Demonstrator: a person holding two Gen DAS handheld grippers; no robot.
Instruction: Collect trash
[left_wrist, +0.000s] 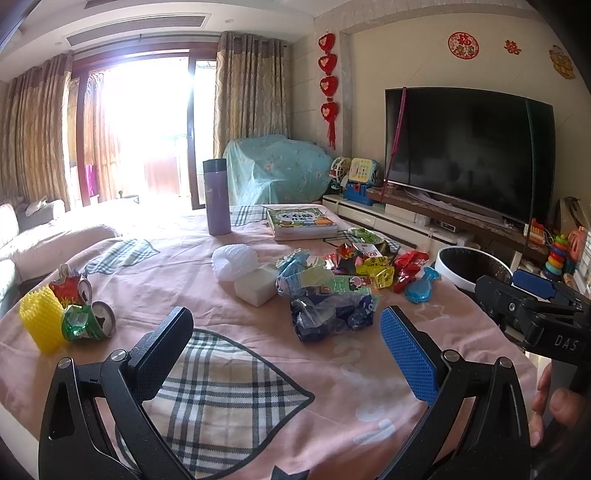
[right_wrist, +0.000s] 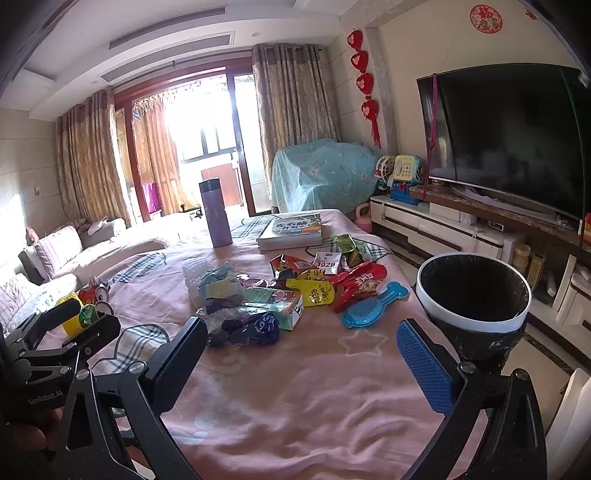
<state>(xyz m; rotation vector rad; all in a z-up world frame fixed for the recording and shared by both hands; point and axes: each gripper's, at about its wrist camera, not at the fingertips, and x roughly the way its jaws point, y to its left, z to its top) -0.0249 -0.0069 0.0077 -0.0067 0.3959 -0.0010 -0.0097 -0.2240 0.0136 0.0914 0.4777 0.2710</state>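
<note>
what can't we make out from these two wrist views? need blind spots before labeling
- Trash bin contents: right wrist view, dark liner shows nothing inside; left wrist view, right gripper body covers part of the rim.
- Crushed cans: right wrist view, left gripper body hides most of them.
- Wrapper pile: lower items buried under upper wrappers, both views.
- Outside the window: left wrist view, blown out by glare.

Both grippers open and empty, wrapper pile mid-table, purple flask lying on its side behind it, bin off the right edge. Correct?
One error: the purple cylindrical flask stands upright, clear in the right wrist view. The rest holds: left gripper and right gripper open and empty, pile of colourful snack wrappers mid-table, white-rimmed bin with black liner off the right edge.
</note>
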